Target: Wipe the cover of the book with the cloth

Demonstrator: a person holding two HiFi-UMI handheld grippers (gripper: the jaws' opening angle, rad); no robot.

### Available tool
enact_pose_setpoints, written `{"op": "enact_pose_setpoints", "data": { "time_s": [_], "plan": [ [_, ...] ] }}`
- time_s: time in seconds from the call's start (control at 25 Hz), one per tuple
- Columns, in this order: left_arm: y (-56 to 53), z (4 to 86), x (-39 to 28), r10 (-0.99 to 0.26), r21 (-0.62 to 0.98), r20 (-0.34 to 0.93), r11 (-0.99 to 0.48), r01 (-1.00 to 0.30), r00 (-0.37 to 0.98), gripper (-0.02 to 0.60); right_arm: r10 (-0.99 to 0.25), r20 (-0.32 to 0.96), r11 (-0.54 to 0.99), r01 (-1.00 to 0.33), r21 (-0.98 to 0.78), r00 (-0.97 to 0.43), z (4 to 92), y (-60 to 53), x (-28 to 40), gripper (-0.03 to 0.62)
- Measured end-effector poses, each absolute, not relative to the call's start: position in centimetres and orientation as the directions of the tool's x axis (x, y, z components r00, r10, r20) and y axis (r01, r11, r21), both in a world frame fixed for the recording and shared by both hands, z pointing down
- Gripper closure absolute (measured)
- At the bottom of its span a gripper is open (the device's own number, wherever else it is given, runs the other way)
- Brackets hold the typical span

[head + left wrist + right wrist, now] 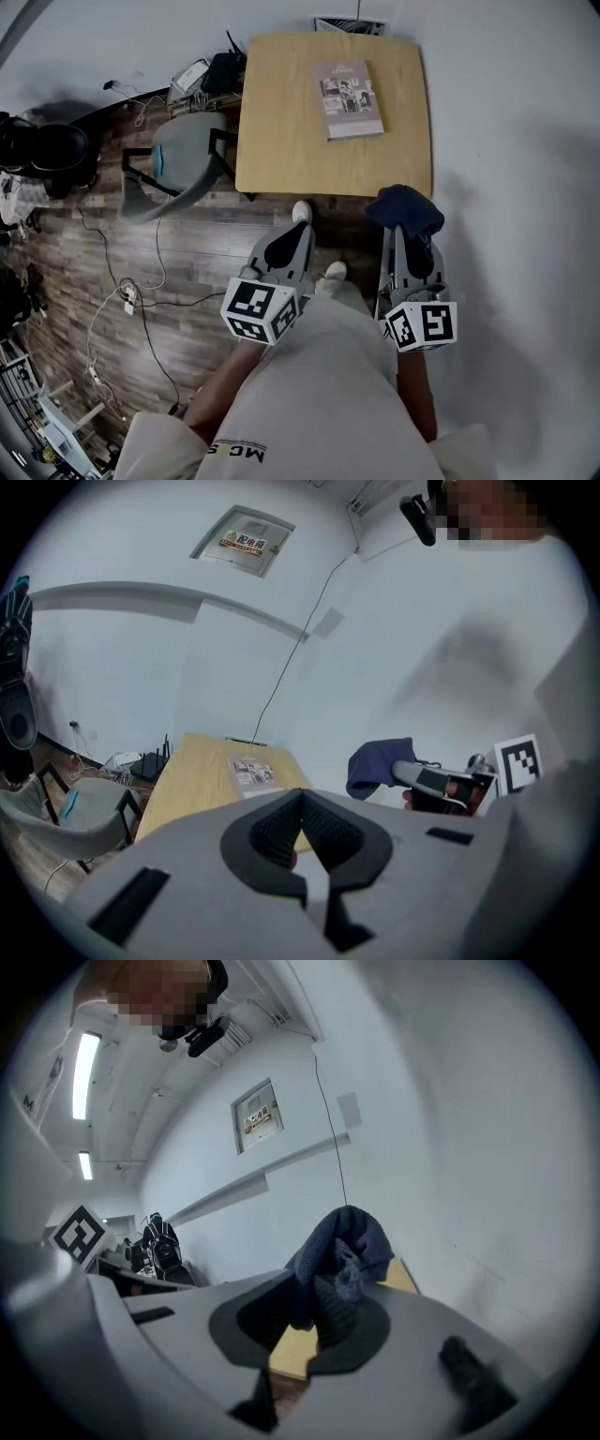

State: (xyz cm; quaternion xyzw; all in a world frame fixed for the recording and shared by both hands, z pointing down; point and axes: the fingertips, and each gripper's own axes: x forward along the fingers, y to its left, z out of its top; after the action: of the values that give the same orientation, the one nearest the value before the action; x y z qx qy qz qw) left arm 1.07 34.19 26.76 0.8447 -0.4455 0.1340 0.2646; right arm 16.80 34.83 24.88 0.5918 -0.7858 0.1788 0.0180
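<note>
Cloth (342,1241) is clamped in the right gripper (314,1290) as a bunched wad. It's soft and light and will likely fold over, so press it flat. It sits at the near right corner of the table (281,141). Left gripper (300,803) has its jaws together with nothing in them. Book (349,98) lies flat at the far right of the table, well apart from both grippers. It looks thin and will probably slide when wiped, so pin a corner. The wall is close on the right, and the chair (183,164) stands to the left.
</note>
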Motion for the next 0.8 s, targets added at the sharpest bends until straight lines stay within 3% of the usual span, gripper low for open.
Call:
{"op": "enact_pose_setpoints", "data": {
  "time_s": [0.8],
  "plan": [
    [9.7, 29.1, -2.0, -0.559, 0.401, 0.457, -0.565, -0.721, 0.692, 0.571, -0.909, 0.375, 0.123, -0.975, -0.183, -0.185, 27.0, 11.4, 14.1, 0.542]
  ]
}}
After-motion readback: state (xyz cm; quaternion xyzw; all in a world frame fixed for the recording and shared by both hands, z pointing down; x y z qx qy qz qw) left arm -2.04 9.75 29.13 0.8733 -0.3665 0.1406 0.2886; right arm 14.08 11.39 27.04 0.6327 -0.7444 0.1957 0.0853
